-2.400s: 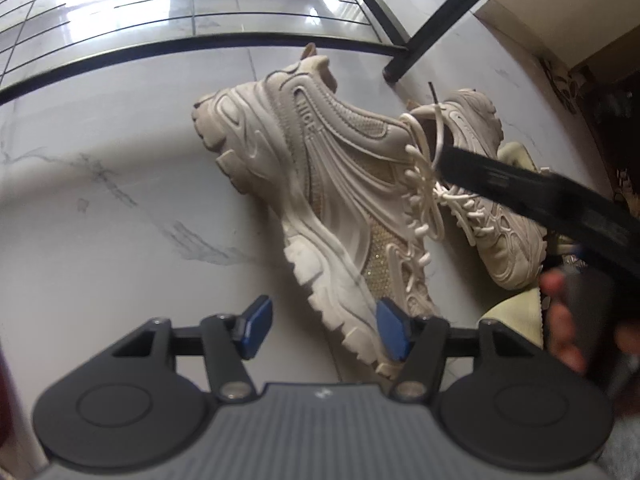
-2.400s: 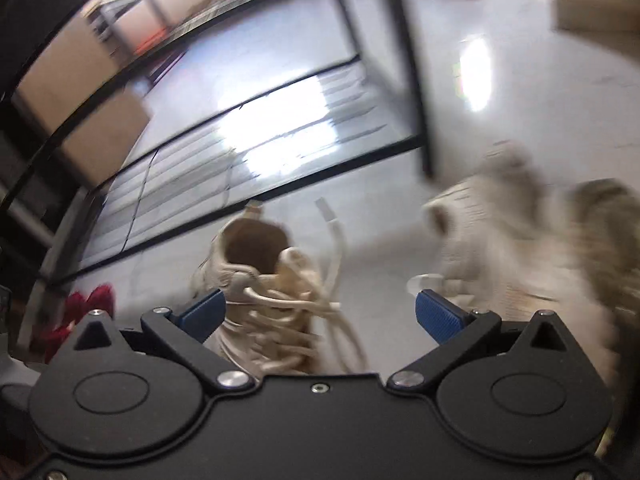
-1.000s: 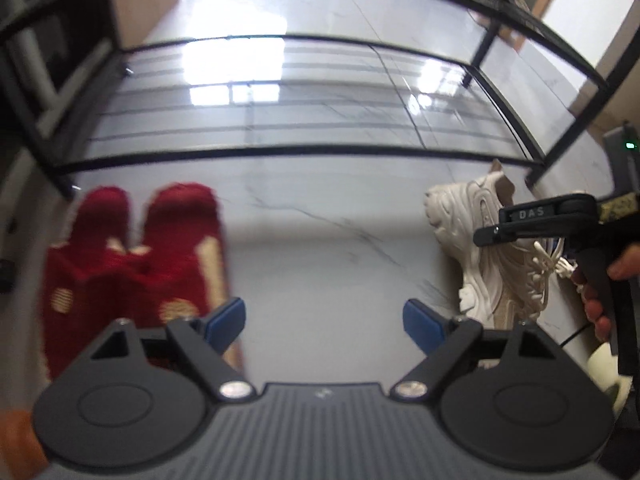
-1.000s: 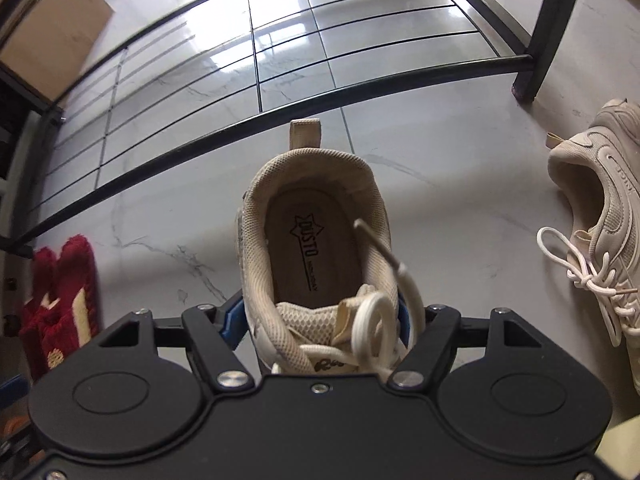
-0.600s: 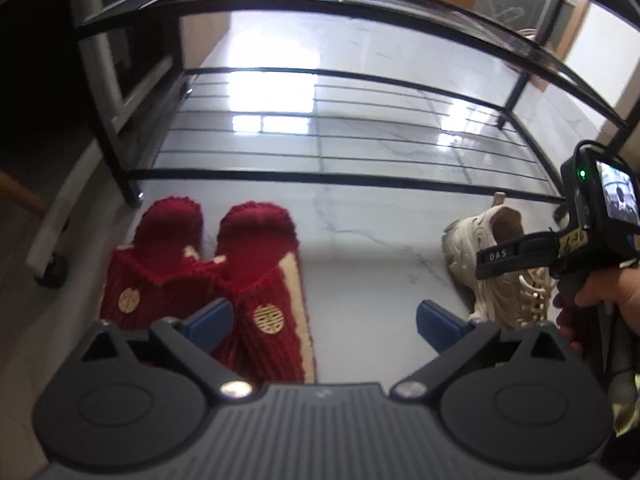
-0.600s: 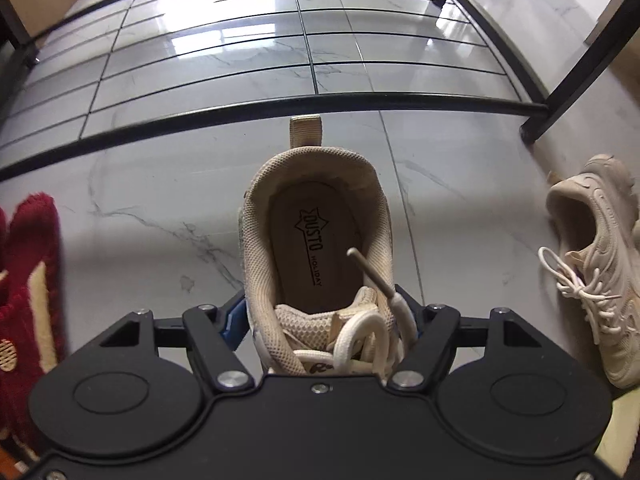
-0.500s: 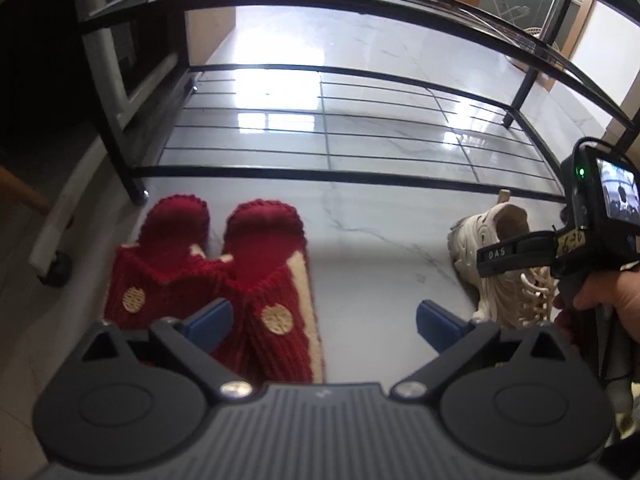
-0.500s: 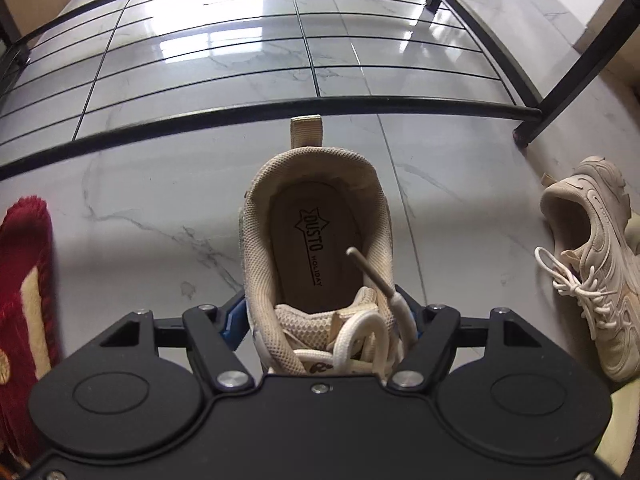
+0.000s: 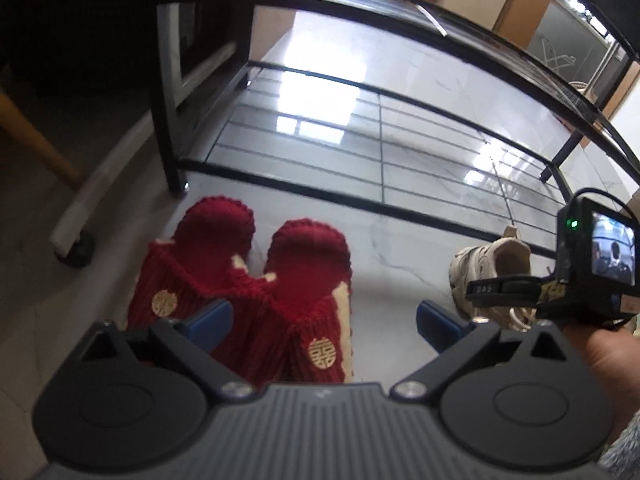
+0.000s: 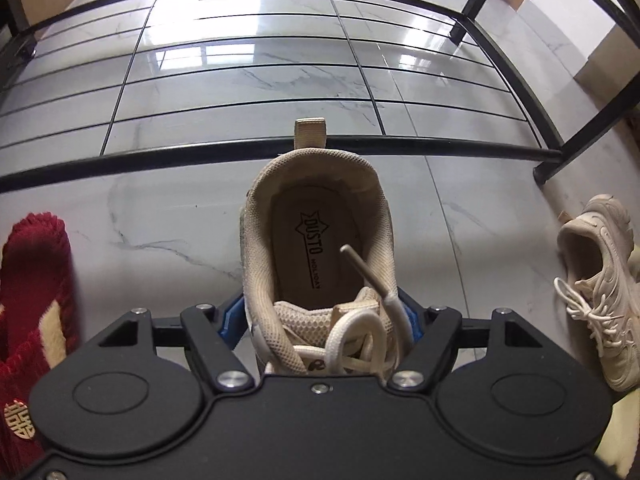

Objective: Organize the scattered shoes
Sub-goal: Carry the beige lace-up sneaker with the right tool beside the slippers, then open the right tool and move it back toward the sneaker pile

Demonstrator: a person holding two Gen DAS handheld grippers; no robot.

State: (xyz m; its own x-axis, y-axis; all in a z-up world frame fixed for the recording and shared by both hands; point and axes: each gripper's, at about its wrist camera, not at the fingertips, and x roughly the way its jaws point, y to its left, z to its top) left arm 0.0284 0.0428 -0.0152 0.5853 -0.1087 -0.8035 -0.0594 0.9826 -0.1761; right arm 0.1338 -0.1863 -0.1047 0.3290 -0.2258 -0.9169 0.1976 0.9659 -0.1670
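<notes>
A pair of red knitted slippers (image 9: 280, 280) stands on the marble floor in front of the black shoe rack (image 9: 380, 204). My left gripper (image 9: 322, 322) hovers open above them, with the right slipper under the gap. A beige sneaker (image 10: 316, 248) sits heel-first towards the rack's front bar (image 10: 240, 152), between the blue pads of my right gripper (image 10: 320, 316). Its jaws are opening and the pads are easing off the sneaker's sides. In the left wrist view the same sneaker (image 9: 492, 264) shows to the right under that gripper's finger (image 9: 504, 290). Its mate (image 10: 600, 280) lies further right.
The rack's low wire shelf (image 10: 248, 60) is bare, with a leg (image 10: 568, 140) at the right and another leg (image 9: 168, 120) at the left. A wheeled stand (image 9: 74, 240) and wooden leg (image 9: 36, 144) stand left of the slippers. A hand (image 9: 600, 356) holds the right gripper.
The left view has swung left and the red slippers now lie under its open fingers. The right gripper carried the sneaker left towards the slippers and nearer the rack, then its pads widened.
</notes>
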